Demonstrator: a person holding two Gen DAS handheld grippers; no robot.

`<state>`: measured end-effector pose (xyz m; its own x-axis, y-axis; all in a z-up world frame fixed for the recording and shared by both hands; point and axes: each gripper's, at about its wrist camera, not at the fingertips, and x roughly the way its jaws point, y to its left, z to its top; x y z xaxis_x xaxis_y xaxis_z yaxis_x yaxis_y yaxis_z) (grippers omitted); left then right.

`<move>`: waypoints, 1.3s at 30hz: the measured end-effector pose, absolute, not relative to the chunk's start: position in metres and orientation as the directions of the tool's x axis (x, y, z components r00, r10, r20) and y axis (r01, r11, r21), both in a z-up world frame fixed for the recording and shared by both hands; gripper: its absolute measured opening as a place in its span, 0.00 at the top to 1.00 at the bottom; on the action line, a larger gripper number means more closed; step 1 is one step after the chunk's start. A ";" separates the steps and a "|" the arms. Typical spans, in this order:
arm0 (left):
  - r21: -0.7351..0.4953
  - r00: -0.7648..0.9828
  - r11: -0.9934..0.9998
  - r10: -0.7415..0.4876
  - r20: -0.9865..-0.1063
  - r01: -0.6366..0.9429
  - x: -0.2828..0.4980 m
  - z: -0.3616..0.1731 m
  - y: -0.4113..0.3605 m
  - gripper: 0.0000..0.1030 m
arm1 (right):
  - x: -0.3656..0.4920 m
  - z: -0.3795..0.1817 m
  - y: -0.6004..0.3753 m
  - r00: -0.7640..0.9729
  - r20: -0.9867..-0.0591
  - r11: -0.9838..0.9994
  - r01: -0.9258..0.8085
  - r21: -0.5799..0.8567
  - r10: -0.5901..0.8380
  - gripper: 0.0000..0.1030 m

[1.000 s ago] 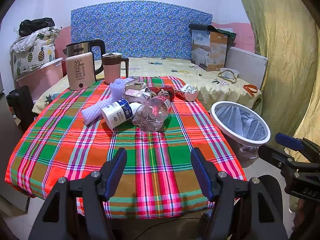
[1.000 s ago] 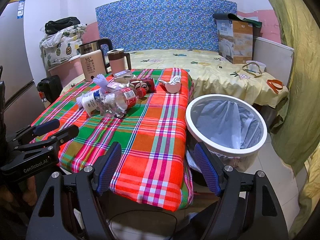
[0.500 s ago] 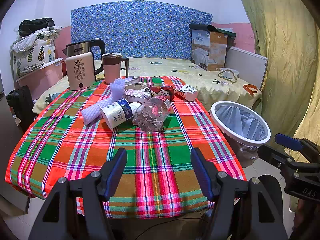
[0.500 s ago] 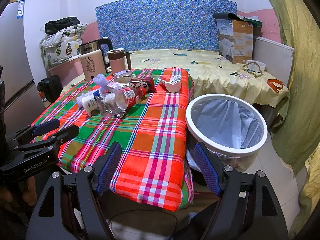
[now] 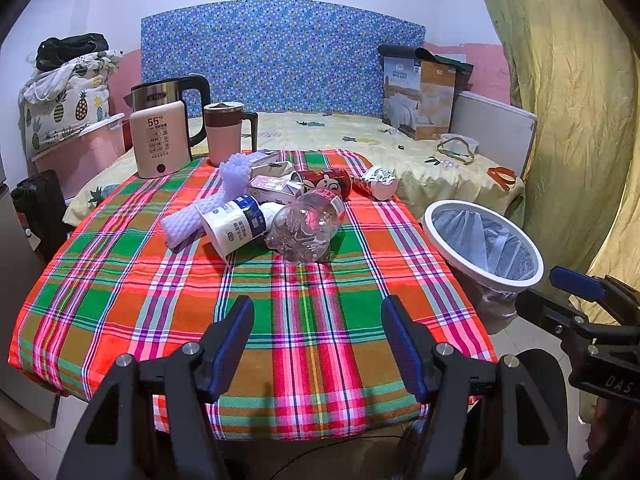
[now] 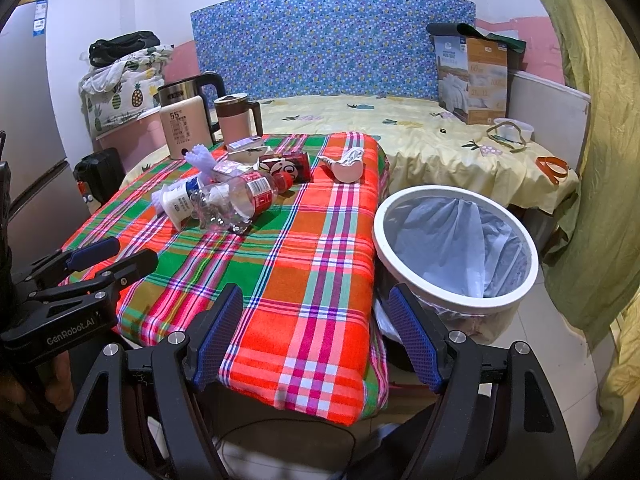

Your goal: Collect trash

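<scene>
Two hand-held grippers at the near edge of a table covered by a red, green and orange plaid cloth [image 5: 320, 320]. The left gripper [image 5: 318, 320] has its blue-padded jaws spread wide with nothing between them, hovering above the near part of the cloth. The right gripper [image 6: 316, 316] is likewise wide open and empty, positioned over the cloth's near right corner, just beside the round white-rimmed waste bin lined with a translucent plastic bag [image 6: 456, 292]. The bin stands on the floor against the right side of the table.

The trash lies clustered at the middle and far part of the cloth: a crushed clear plastic bottle with a red label [image 5: 306, 228] on its side; touching it on the left, a tipped white paper cup with a blue band [image 5: 236, 228]; behind the cup, a white foam mesh sleeve [image 5: 192, 220]; farther back, a red can with a cartoon face [image 5: 324, 182], a small pink-and-white carton [image 5: 274, 188], and a crumpled white cup [image 5: 378, 182] near the far right edge.

At the far left corner stand a cream electric kettle marked 55 [image 5: 160, 142] and a pink lidded mug with a dark handle [image 5: 226, 132]. A bed with a yellow patterned sheet [image 6: 420, 140] lies beyond the table.
</scene>
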<state>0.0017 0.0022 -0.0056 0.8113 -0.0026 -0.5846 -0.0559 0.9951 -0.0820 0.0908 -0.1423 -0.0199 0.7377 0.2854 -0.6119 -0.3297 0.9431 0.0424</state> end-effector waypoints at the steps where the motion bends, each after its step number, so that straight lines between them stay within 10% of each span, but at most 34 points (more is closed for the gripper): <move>1: -0.081 0.810 0.995 -0.002 -0.586 -0.057 0.003 -0.006 0.003 0.34 | 0.091 -0.021 -0.142 0.736 -0.614 0.943 -0.330 0.042 0.285 0.26; 39: -0.104 0.790 0.982 0.064 -0.610 -0.160 0.101 -0.030 0.108 0.34 | 0.204 -0.026 -0.058 0.607 -0.639 0.868 -0.447 0.217 0.473 0.26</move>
